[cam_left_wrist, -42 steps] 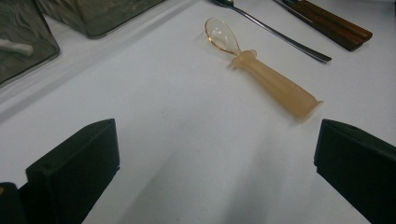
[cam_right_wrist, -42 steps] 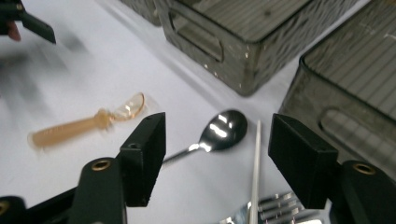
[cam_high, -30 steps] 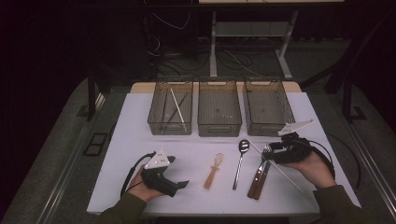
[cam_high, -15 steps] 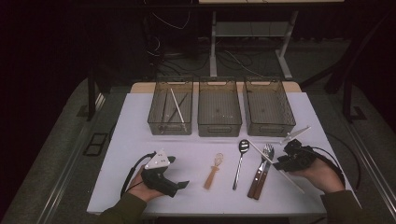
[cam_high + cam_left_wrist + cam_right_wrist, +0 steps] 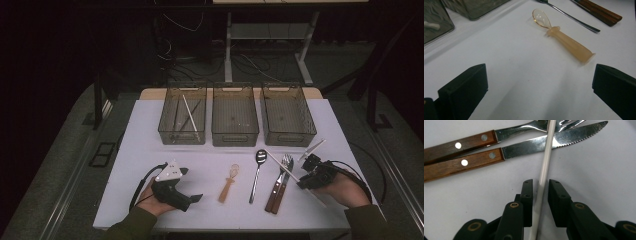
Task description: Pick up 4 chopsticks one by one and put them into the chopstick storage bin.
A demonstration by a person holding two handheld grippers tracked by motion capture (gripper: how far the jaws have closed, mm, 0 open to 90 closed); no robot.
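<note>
left tool [image 5: 192, 198] rests at the lower left of the high view in a hand [image 5: 150, 200], its jaws spread wide over bare white surface [image 5: 140, 150] with nothing between them. just right of it lies an amber plastic spoon [image 5: 228, 182], then a steel spoon [image 5: 257, 172], then a wood-handled knife [image 5: 274, 192] and fork [image 5: 283, 177] side by side. along the far edge of the surface stand three clear bins [image 5: 235, 116]; the leftmost one holds white sticks. right tool [image 5: 540, 195], at the lower right, has just been closing its jaws around a white chopstick [image 5: 544, 170], with a thin gap on each side; the chopstick crosses over the knife blade and fork. a second chopstick [image 5: 312, 150] lies just beyond it. around the surface the room is dark, with grey floor, cables and desk legs behind.
</note>
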